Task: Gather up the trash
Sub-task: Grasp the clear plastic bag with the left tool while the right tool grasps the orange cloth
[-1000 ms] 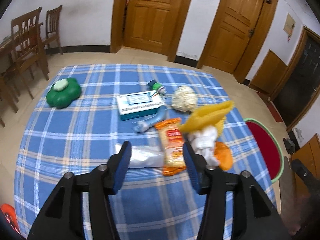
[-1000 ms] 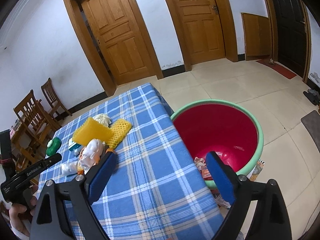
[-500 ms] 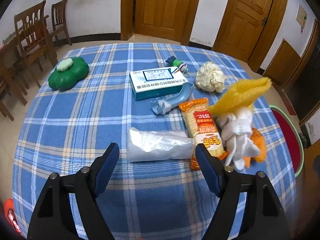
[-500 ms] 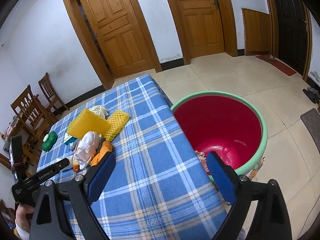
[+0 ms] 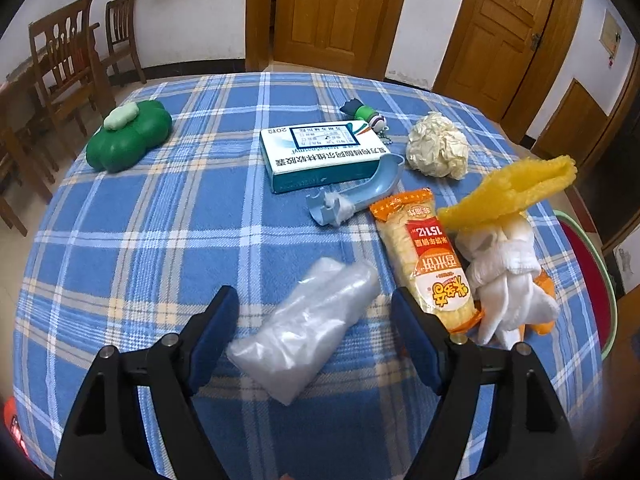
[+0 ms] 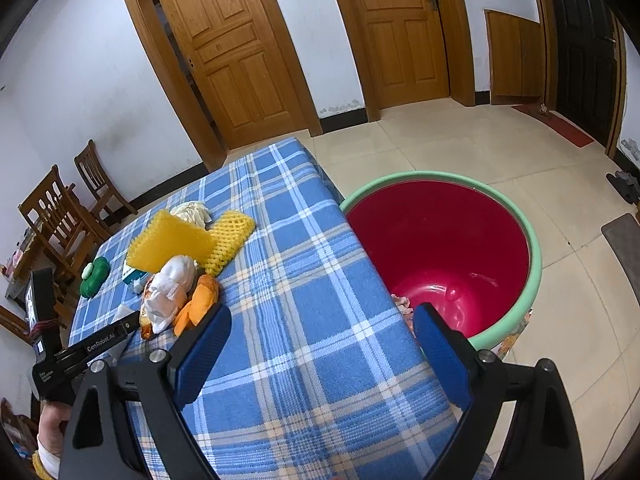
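A crumpled clear plastic bag (image 5: 310,322) lies on the blue plaid table (image 5: 168,236), right between the spread fingers of my left gripper (image 5: 316,300), which is open and not touching it. To its right are an orange snack wrapper (image 5: 424,256), white cloth (image 5: 504,276), yellow foam netting (image 5: 512,192) and a crumpled paper ball (image 5: 438,146). My right gripper (image 6: 322,322) hovers open and empty over the table's right edge, beside the red bin (image 6: 444,248) with a green rim on the floor.
A white and teal box (image 5: 324,154), a blue plastic scoop (image 5: 360,196), a small toy figure (image 5: 364,114) and a green clover-shaped case (image 5: 128,140) lie farther back. Wooden chairs (image 5: 68,76) stand left of the table. Some scraps lie in the bin's bottom.
My left gripper has opened wider and come down close over the clear plastic bag, which now sits between its fingers. The right gripper has barely shifted near the bin.
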The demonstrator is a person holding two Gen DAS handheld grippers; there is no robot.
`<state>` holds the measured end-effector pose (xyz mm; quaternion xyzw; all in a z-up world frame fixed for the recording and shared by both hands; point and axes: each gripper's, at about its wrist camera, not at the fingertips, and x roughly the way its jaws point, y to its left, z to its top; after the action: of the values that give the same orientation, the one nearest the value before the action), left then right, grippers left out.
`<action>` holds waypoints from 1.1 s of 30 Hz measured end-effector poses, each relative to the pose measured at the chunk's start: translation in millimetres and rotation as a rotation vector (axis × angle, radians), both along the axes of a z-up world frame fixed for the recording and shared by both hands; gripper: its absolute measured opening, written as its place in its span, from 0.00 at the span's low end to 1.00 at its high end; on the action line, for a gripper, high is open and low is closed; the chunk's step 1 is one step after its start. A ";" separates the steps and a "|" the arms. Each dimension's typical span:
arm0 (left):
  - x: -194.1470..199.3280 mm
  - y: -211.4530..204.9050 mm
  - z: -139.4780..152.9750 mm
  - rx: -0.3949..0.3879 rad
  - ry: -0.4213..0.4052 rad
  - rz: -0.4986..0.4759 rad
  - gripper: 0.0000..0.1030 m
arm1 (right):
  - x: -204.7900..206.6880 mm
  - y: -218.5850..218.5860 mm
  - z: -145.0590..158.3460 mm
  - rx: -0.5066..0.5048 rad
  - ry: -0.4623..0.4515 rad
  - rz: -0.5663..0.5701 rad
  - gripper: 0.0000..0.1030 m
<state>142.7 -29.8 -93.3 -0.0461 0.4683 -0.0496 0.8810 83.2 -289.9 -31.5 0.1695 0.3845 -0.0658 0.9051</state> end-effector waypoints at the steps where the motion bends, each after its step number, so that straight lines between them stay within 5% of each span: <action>1: -0.1 1.2 0.3 -0.007 -0.001 0.005 0.74 | 0.7 0.5 -0.5 0.001 0.002 0.001 0.91; 14: -12.4 5.9 3.2 -0.048 -0.016 -0.031 0.63 | 8.2 13.5 -4.3 -0.008 0.016 0.032 0.91; 30: -23.9 21.5 26.2 -0.097 -0.086 -0.020 0.62 | 39.1 51.6 -16.5 -0.026 0.029 0.133 0.91; 33: -24.0 25.0 27.7 -0.106 -0.093 -0.016 0.62 | 46.2 59.4 -21.5 -0.027 0.035 0.151 0.85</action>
<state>118.7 -4.8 -65.6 -0.0866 0.4240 -0.0833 0.8977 129.4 -230.5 -53.0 0.1268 0.4109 -0.0052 0.9028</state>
